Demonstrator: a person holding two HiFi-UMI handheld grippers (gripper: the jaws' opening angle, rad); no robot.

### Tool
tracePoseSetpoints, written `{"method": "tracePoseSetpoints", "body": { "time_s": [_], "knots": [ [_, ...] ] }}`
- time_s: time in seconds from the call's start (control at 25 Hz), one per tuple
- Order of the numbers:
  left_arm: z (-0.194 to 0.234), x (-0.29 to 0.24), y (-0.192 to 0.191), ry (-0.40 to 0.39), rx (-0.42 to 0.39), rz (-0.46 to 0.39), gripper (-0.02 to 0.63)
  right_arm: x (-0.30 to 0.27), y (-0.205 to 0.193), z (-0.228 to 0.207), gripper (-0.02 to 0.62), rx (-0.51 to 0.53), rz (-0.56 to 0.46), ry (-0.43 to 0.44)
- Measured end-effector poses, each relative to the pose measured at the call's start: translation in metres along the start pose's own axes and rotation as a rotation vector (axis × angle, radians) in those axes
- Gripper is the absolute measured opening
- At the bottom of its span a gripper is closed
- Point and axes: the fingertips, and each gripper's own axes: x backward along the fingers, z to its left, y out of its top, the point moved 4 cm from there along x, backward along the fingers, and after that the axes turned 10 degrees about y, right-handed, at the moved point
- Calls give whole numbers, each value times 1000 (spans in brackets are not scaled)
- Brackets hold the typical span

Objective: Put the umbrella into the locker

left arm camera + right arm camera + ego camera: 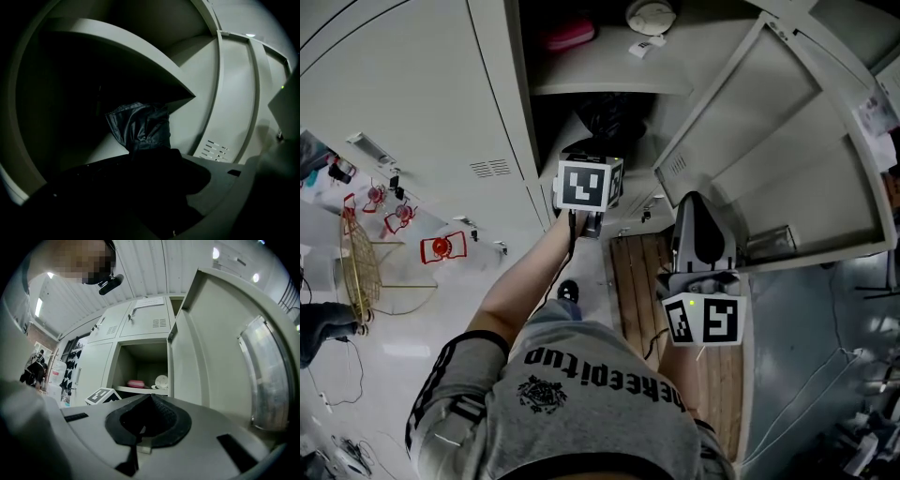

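The dark folded umbrella (609, 117) (140, 125) pokes into the open locker (534, 150) under its grey shelf (614, 82) (140, 61). My left gripper (584, 185) (150, 157) is at the locker mouth, shut on the umbrella's near end, whose dark cloth bunches out past the jaws. The umbrella's handle end is hidden by the jaws. My right gripper (700, 211) (149, 399) hangs lower and to the right, beside the open door (787, 159) (220, 348). Its jaws are shut with nothing between them.
On the upper shelf lie a pink thing (570, 36) (136, 383) and a white round thing (650, 14) (161, 381). The door stands swung out to the right. A strip of wooden floor (636, 281) runs below. A wire basket (356, 267) and red objects (441, 247) sit at the left.
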Motion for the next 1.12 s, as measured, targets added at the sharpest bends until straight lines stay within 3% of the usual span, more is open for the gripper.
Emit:
{"method": "tracePoseSetpoints", "body": {
  "time_s": [0.28,0.48,1.12],
  "knots": [
    [5,-15,10,30,30,-1,242,-4,0,-3,3,8,5,-16],
    [3,-27,17,58,2,8,242,-6,-1,-7,2,10,5,-31],
    [-3,-60,33,68,6,44,242,-14,-3,1,2,15,15,-21]
  ]
}}
